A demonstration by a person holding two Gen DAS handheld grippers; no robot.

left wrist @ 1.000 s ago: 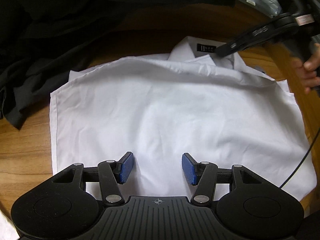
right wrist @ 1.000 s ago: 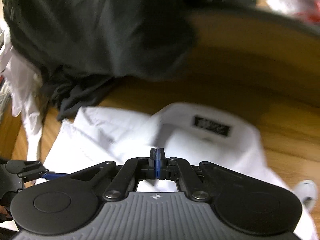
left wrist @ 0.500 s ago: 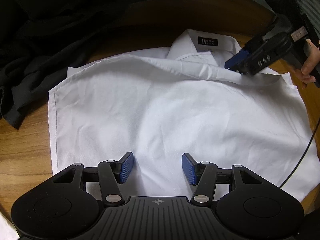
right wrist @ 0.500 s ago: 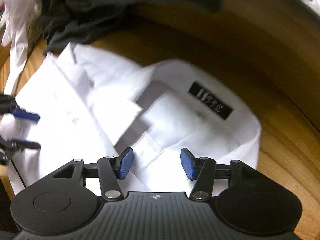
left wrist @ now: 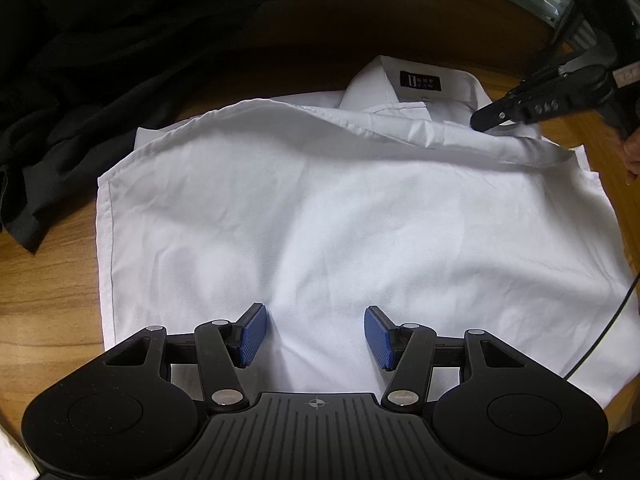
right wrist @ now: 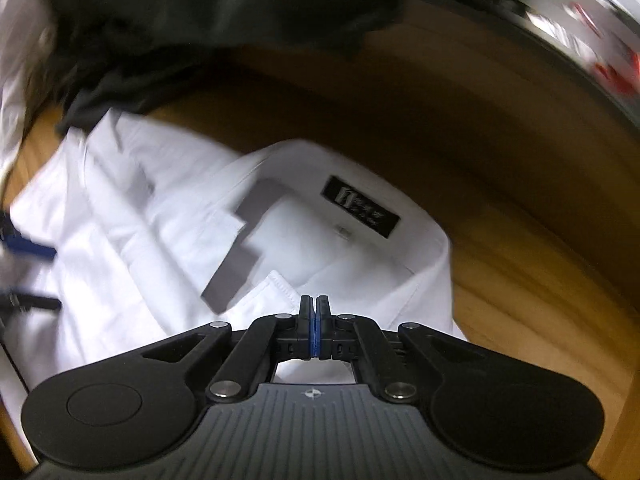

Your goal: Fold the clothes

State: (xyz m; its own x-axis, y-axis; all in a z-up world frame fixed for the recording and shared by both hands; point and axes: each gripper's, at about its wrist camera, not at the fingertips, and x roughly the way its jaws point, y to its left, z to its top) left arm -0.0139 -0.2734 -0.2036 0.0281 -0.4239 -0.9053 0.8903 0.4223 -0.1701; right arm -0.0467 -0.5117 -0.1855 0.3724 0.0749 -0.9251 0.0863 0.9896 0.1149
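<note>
Tongs on my right (right wrist: 316, 328), apart half a second ago, are now clenched by the white shirt's (left wrist: 340, 220) collar (right wrist: 360, 236); left tongs (left wrist: 315, 334) stay released over its folded body.

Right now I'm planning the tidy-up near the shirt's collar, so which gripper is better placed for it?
Right. The right gripper sits shut at the white shirt beside its collar, while the left gripper hangs open at the near hem.
</note>
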